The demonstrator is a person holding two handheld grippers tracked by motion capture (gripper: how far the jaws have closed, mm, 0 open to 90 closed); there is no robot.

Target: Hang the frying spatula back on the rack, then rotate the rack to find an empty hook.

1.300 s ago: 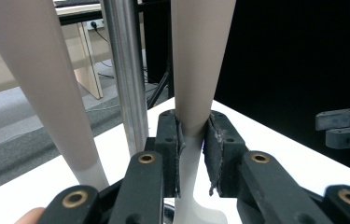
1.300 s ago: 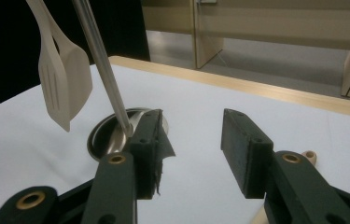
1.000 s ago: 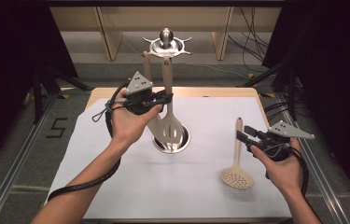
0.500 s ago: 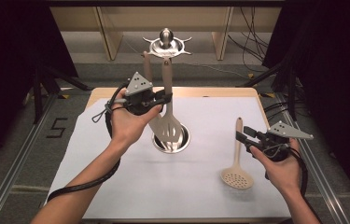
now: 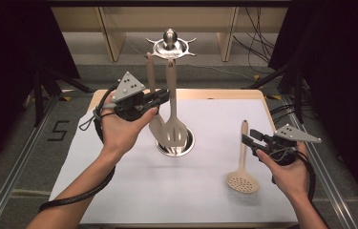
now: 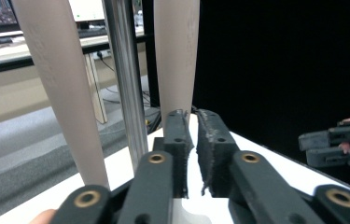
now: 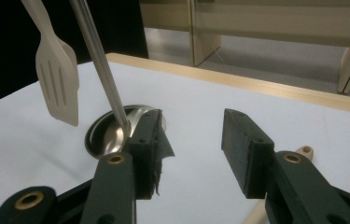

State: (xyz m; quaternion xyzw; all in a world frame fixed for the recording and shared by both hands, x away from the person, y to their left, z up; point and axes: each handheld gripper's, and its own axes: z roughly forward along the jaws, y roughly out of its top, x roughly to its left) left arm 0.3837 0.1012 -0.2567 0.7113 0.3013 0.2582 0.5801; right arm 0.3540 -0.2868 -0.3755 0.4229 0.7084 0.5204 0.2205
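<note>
A metal utensil stand (image 5: 169,44) rises from a round base (image 5: 185,147) at mid-table. From it hang a beige slotted spatula (image 5: 173,130) and a second beige utensil (image 5: 153,125) behind it. My left gripper (image 5: 164,94) is raised beside their handles. Its jaws have just been closing and now leave a narrow gap (image 6: 192,116) with nothing in it. The two handles (image 6: 177,51) and the pole (image 6: 126,79) stand beyond the tips. A beige skimmer (image 5: 242,180) lies flat at the right. My right gripper (image 5: 247,139) is open by its handle, jaws wide (image 7: 193,123).
A white cloth (image 5: 119,191) covers the wooden table (image 5: 215,94), whose far edge runs behind the stand. Dark stands and cables flank both sides. The spatula (image 7: 60,79) and the base (image 7: 99,135) lie ahead of the right gripper.
My left gripper has shifted slightly left, back from the hanging handles, and its jaws have narrowed. The right hand and the skimmer have stayed put.
</note>
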